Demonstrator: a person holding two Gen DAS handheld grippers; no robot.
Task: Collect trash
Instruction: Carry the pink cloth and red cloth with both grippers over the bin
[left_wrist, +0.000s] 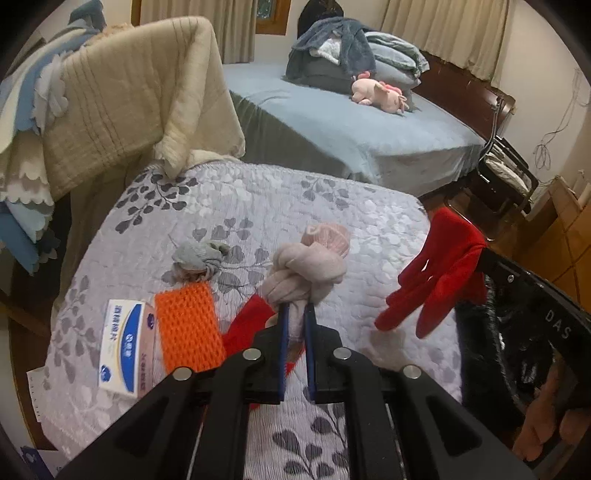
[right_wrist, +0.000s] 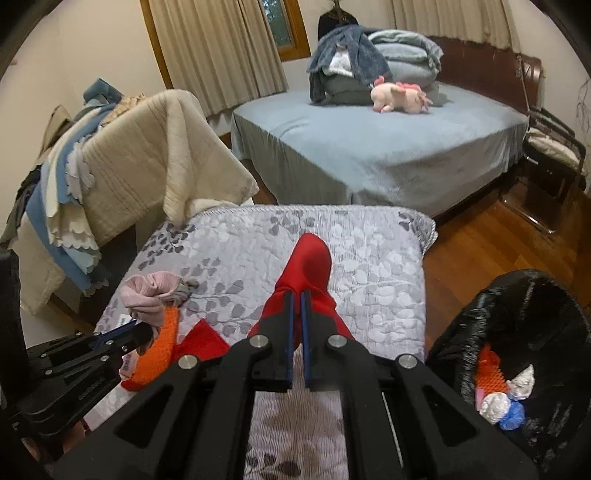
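My left gripper (left_wrist: 295, 314) is shut on a knotted pink sock bundle (left_wrist: 310, 266) and holds it above the grey leaf-patterned quilt (left_wrist: 258, 199). In the right wrist view the bundle (right_wrist: 147, 295) shows at the left, with the left gripper (right_wrist: 144, 334) under it. My right gripper (right_wrist: 296, 295) is shut on a red glove (right_wrist: 308, 269); in the left wrist view the glove (left_wrist: 436, 284) hangs at the right. A black trash bag (right_wrist: 517, 332) with several pieces of trash inside stands at the right.
On the quilt lie a grey sock ball (left_wrist: 199, 258), an orange foam net (left_wrist: 188, 328), a blue-and-white box (left_wrist: 125, 347) and a red piece (left_wrist: 247, 325). A blue bed (right_wrist: 369, 147) with a pink plush toy (right_wrist: 399, 94) is behind. A draped chair (right_wrist: 129, 155) stands left.
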